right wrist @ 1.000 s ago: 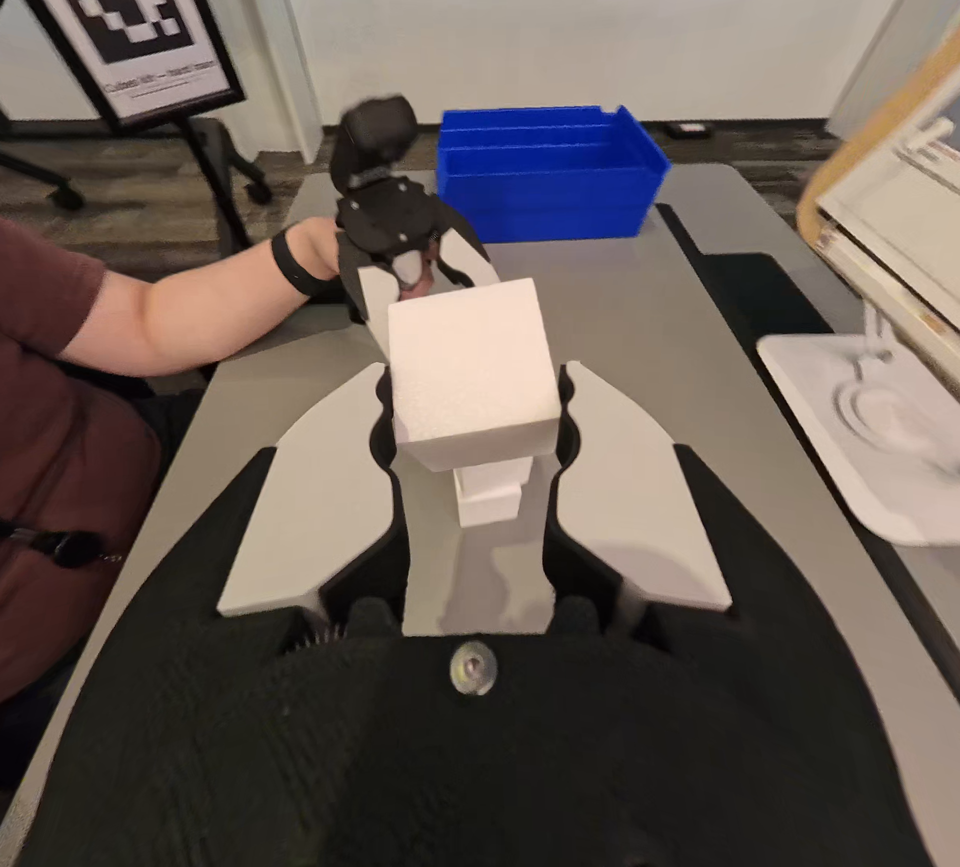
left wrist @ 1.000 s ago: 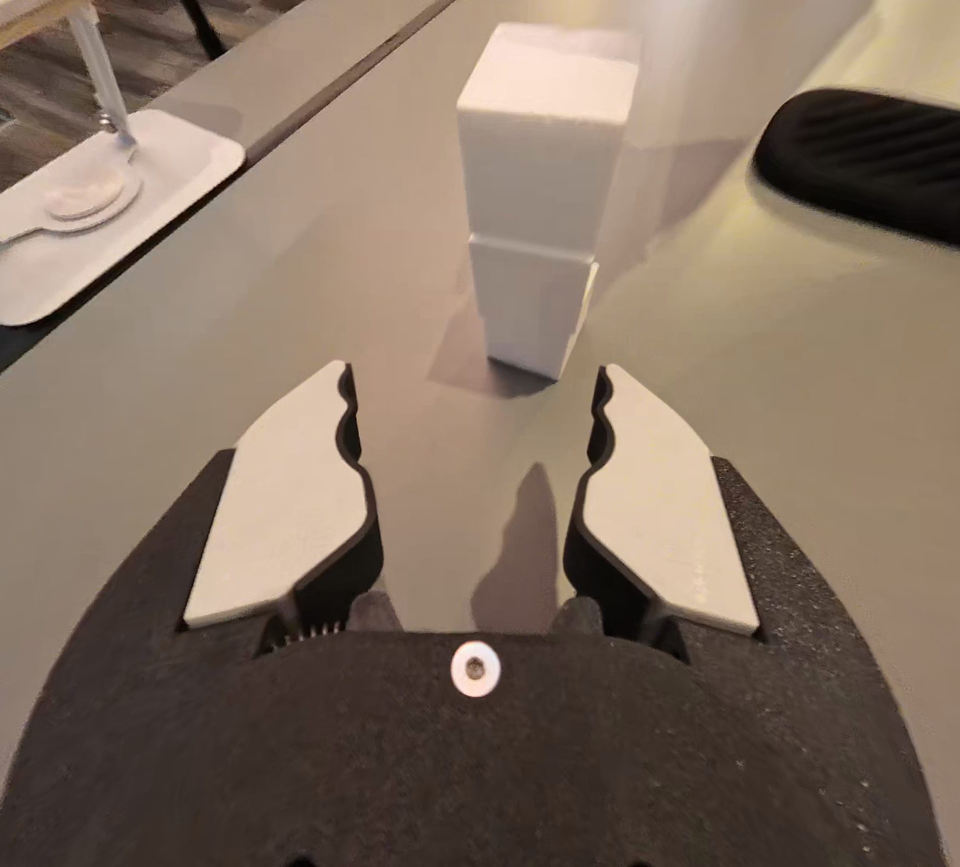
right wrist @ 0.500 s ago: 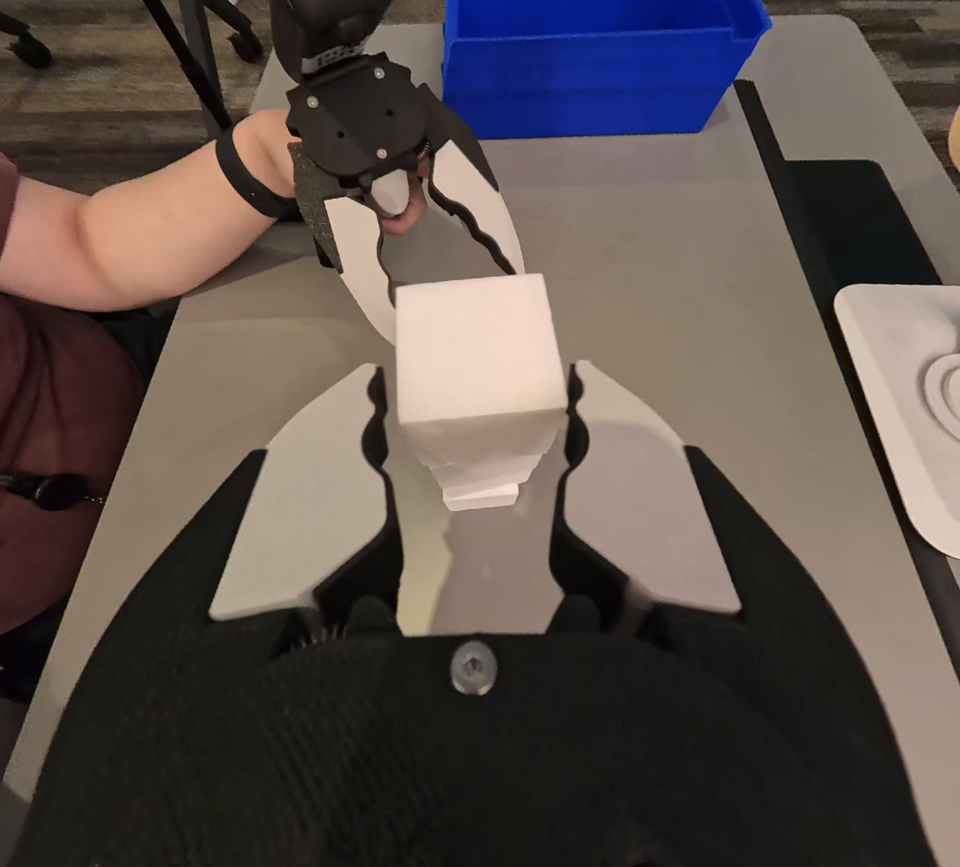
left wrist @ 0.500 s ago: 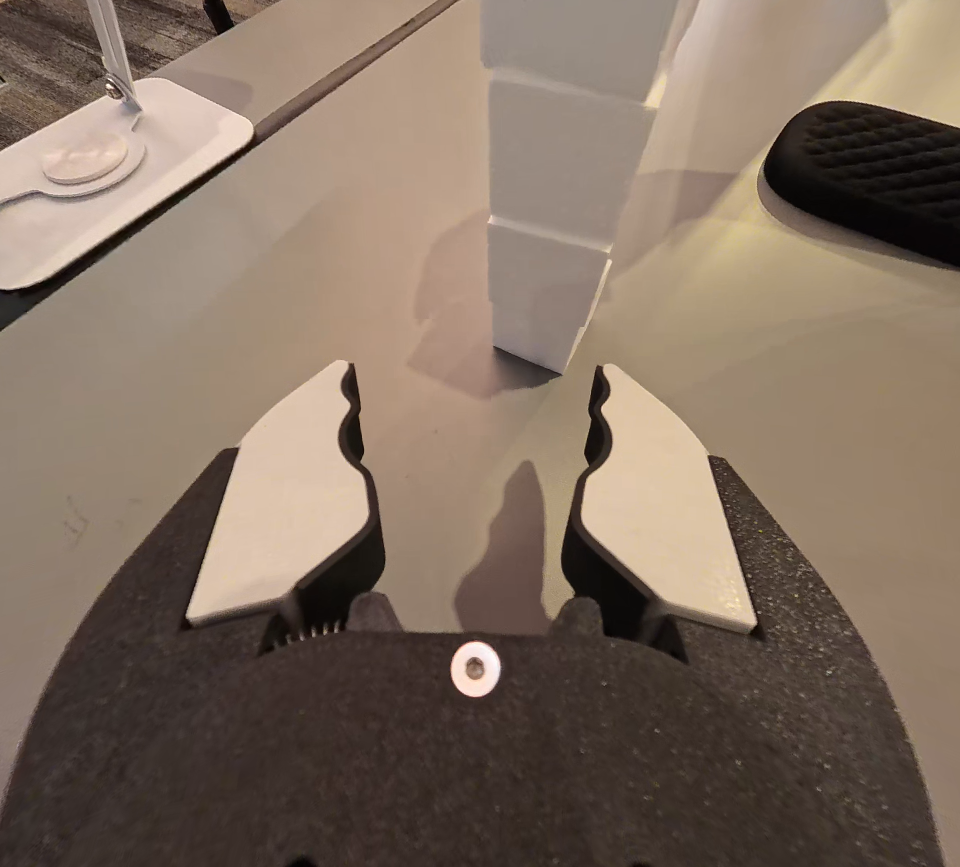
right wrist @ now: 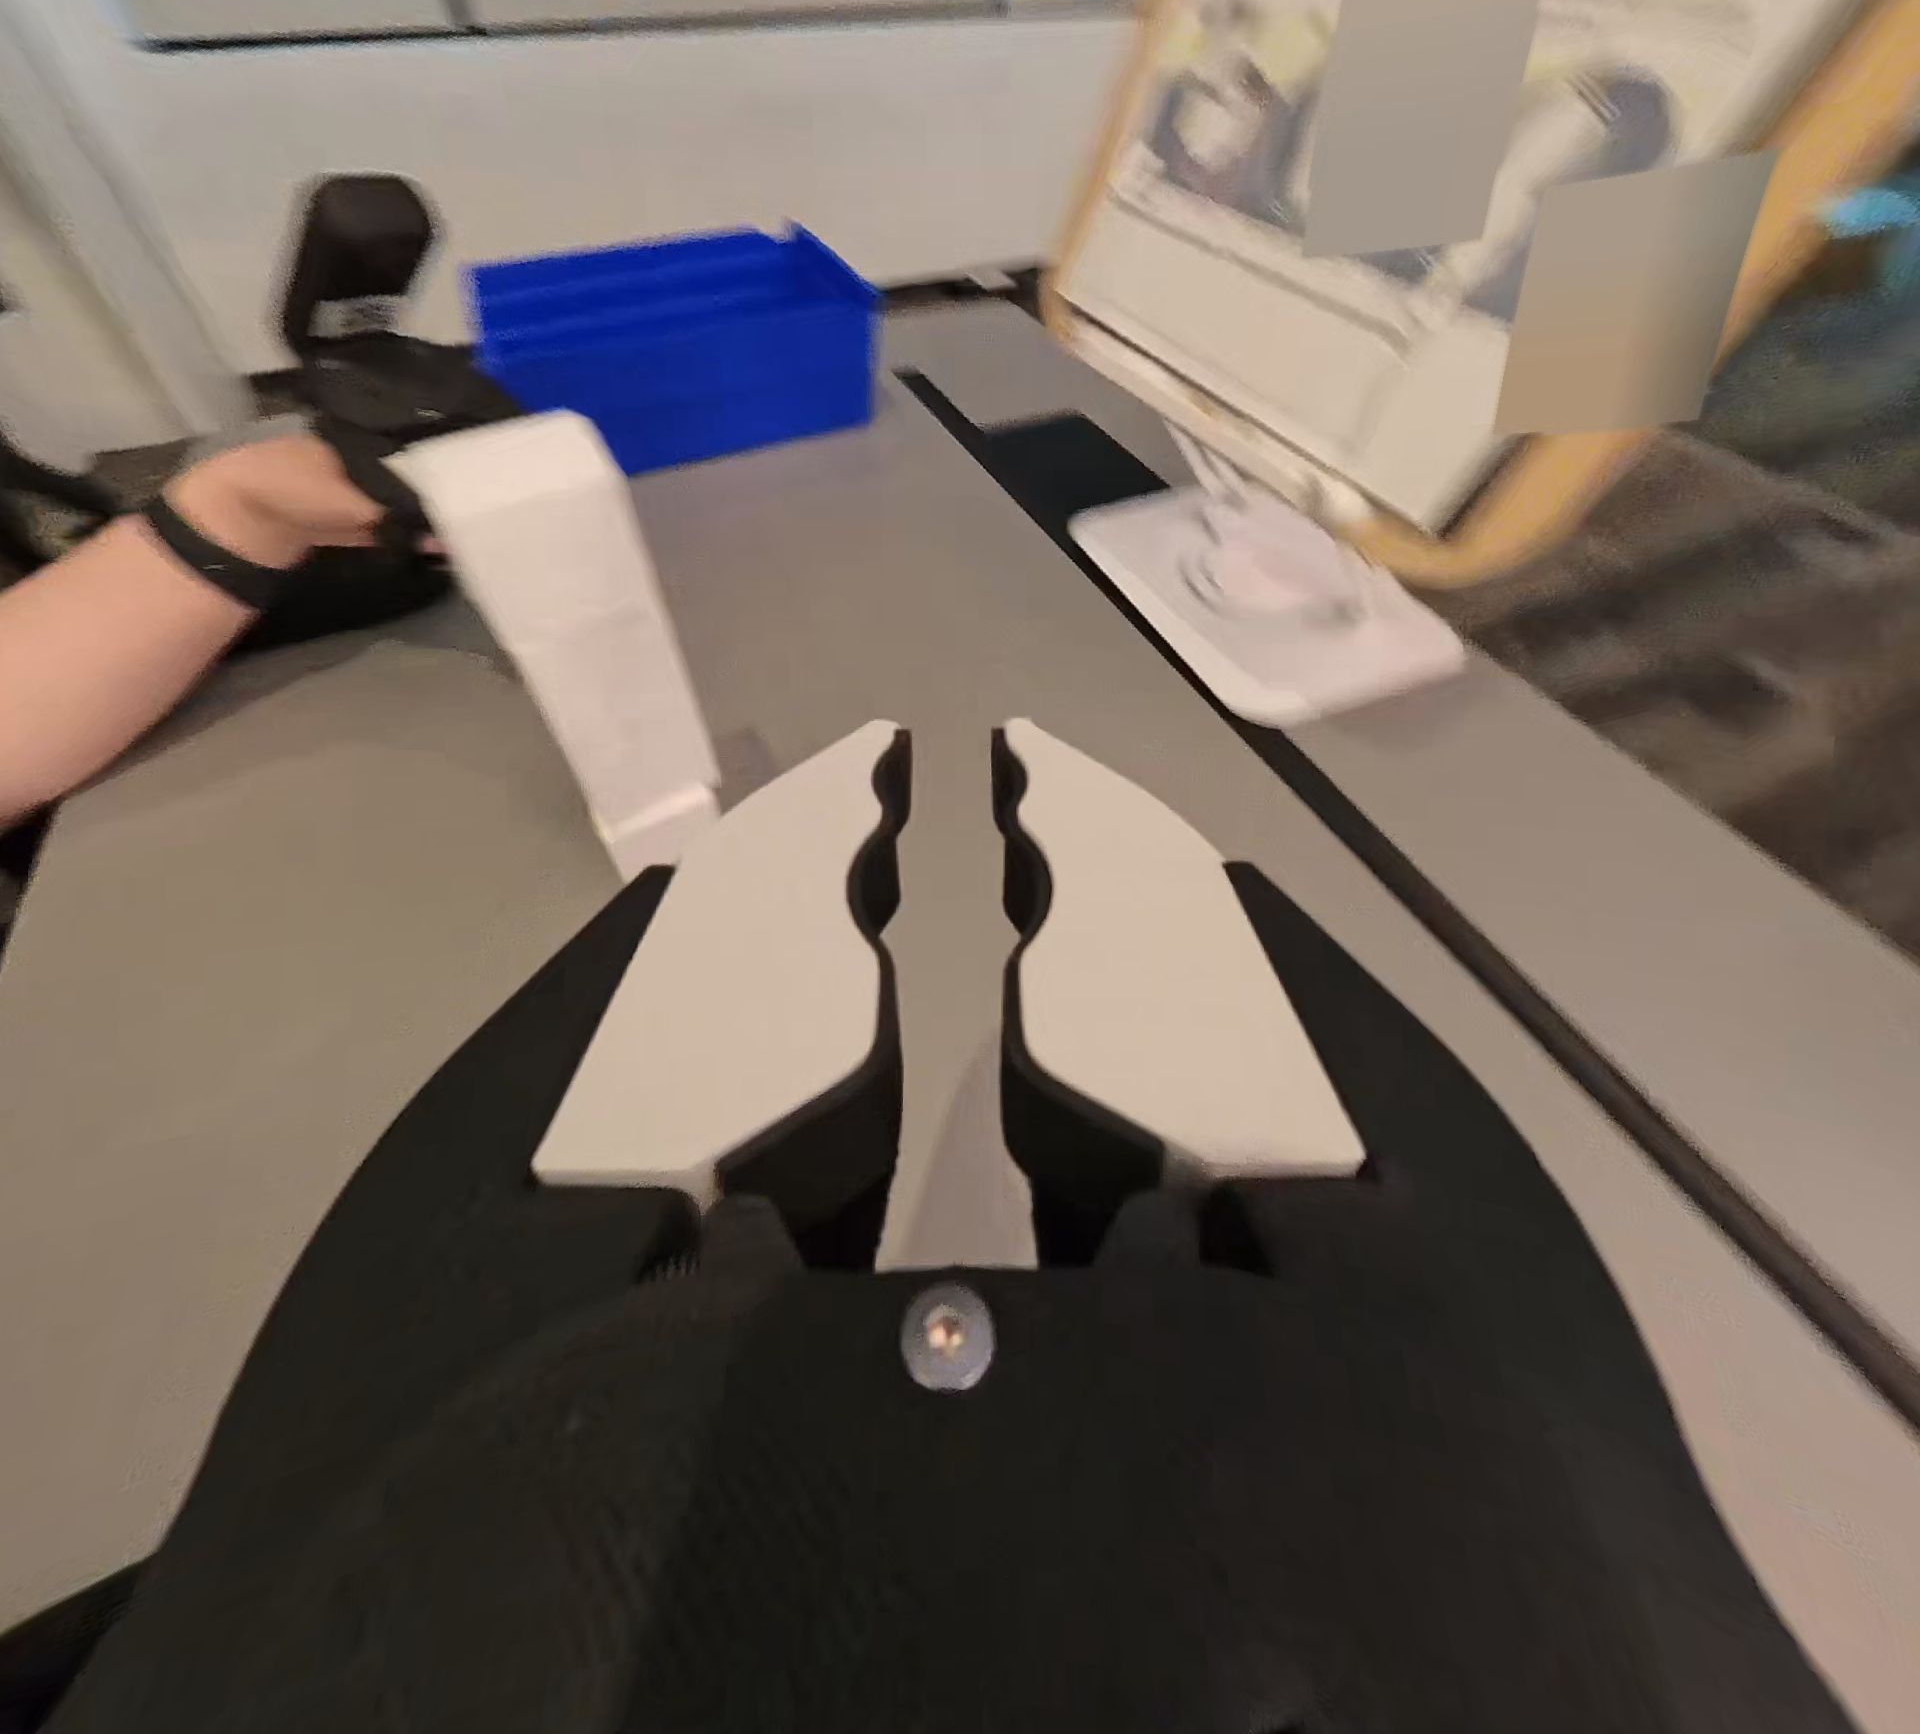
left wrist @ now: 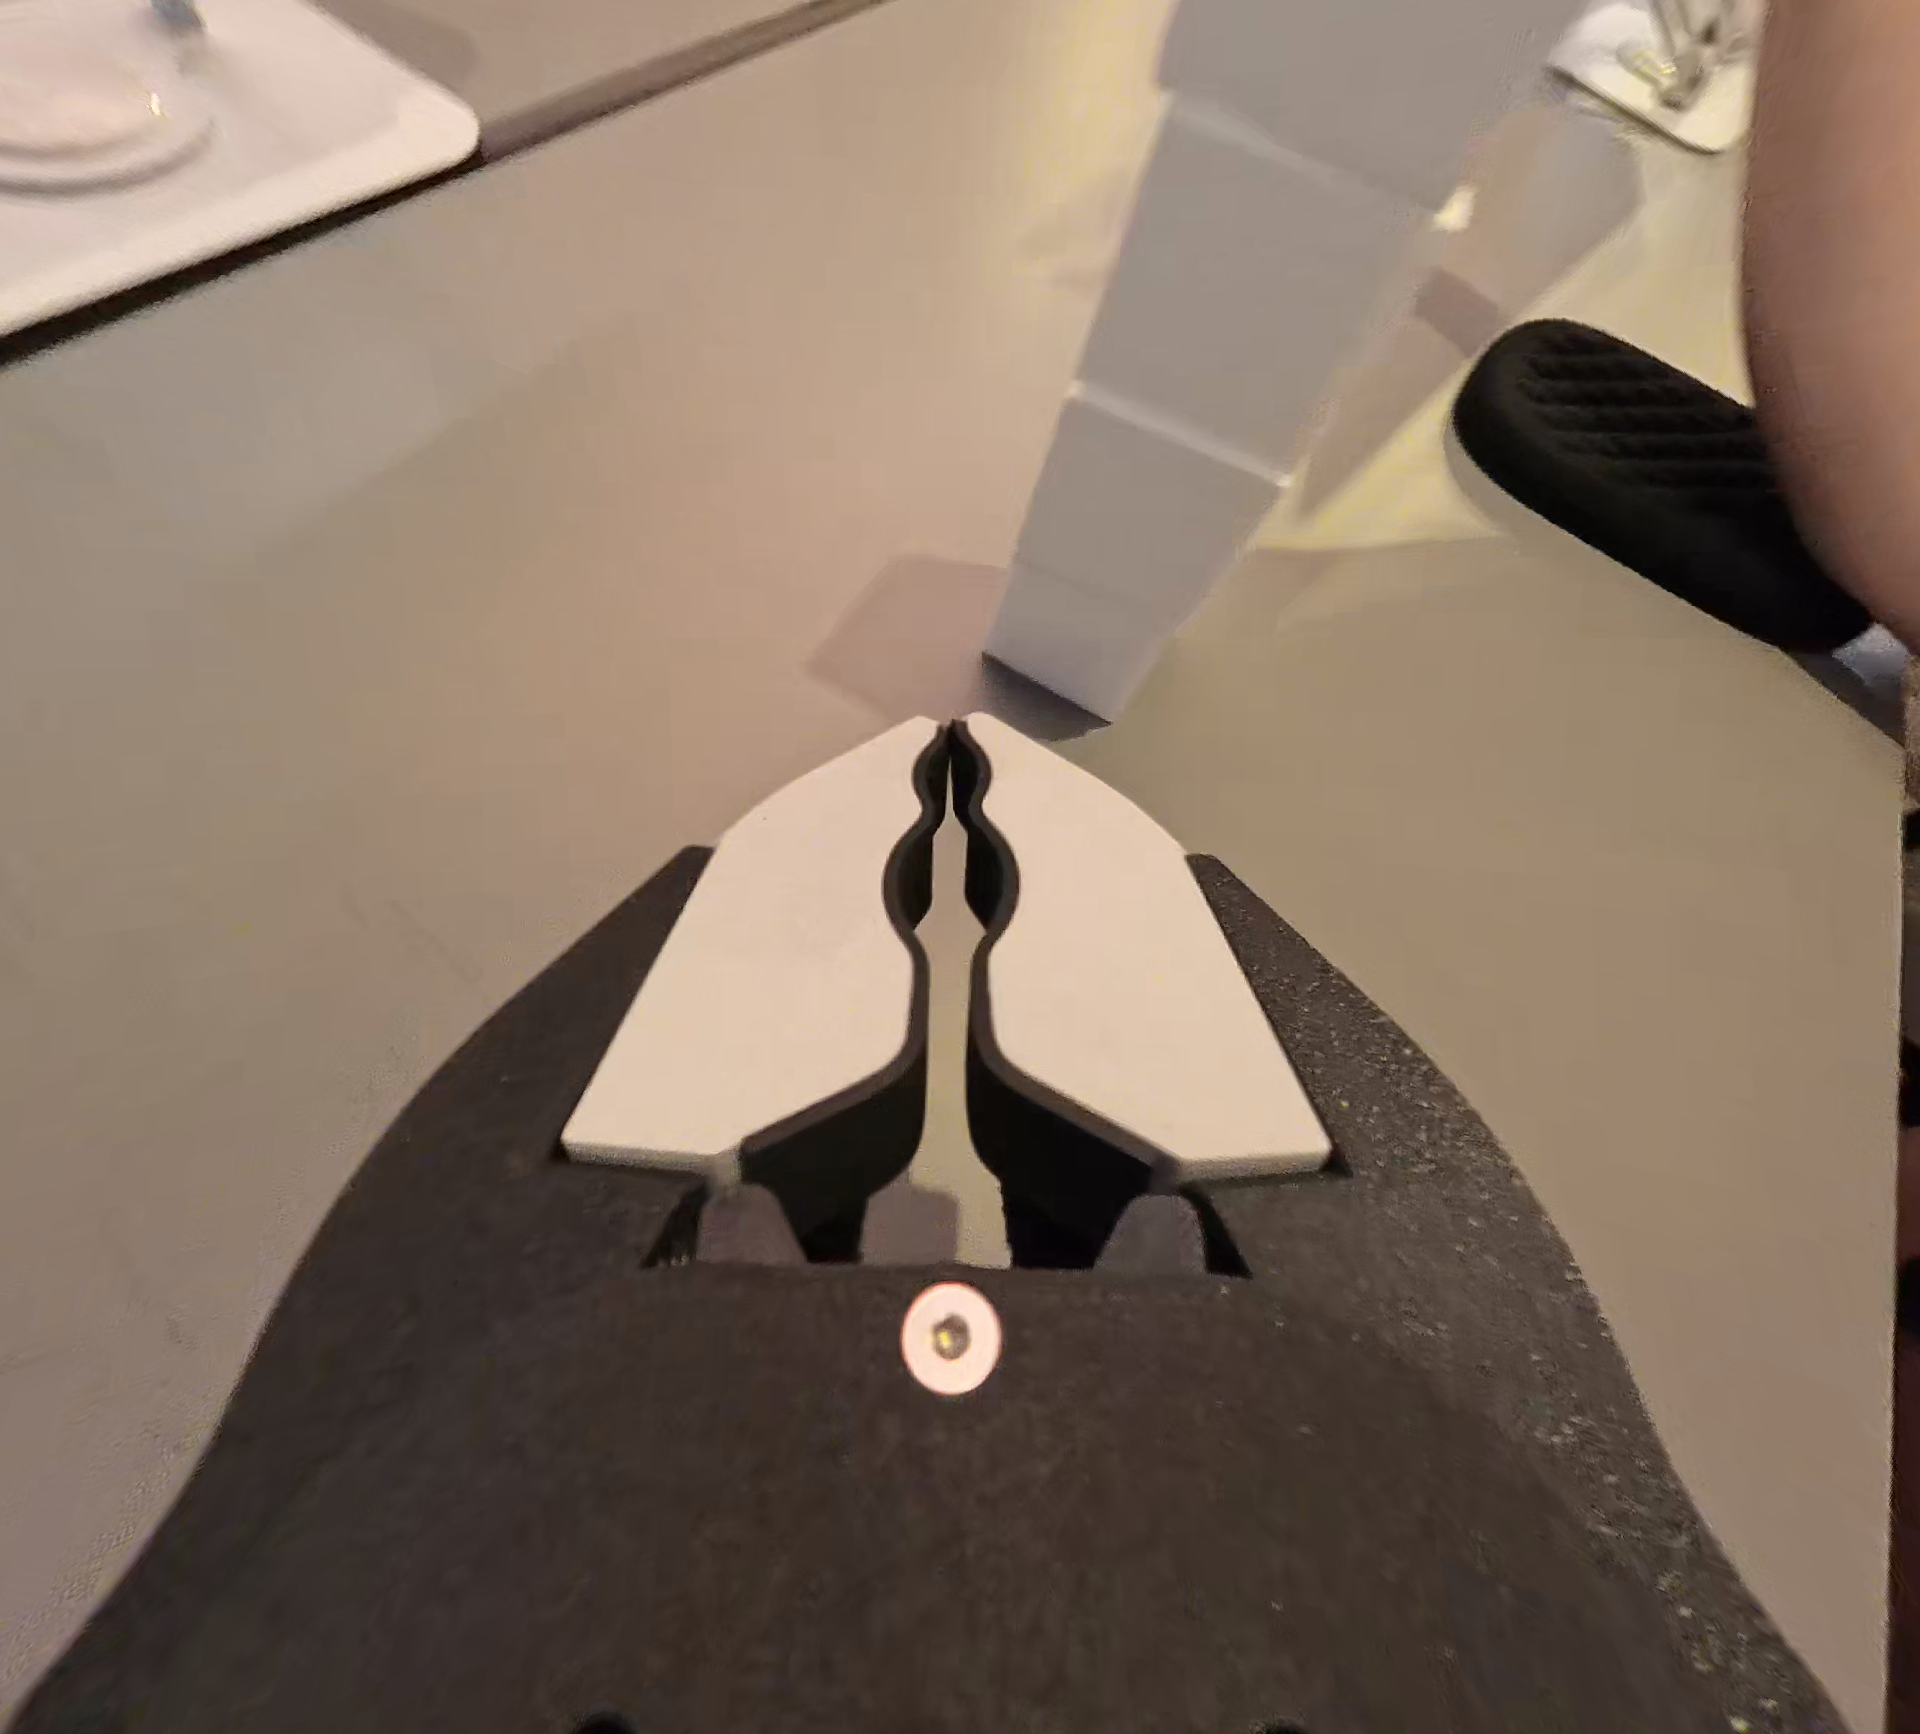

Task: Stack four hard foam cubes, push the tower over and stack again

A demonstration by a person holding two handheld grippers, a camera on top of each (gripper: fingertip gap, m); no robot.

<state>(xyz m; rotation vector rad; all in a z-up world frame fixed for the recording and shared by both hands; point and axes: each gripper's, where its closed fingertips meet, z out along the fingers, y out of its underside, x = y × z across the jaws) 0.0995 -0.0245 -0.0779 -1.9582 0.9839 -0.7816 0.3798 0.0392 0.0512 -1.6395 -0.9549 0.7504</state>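
The tower [left wrist: 1226, 313] of white foam cubes stands on the grey table [left wrist: 520, 593], rising from mid-frame to the top right of the left wrist view; in the right wrist view it sits left of centre, beside the gripper. Four cubes seem stacked, so the first build looks done. The left gripper [left wrist: 951, 728] has its fingertips pressed together, empty, just short of the tower's foot. The right gripper [right wrist: 951, 739] holds nothing, its jaws a narrow gap apart. Pushing the tower over and restacking are left. A blue bin [right wrist: 670, 344] sits behind, upper left.
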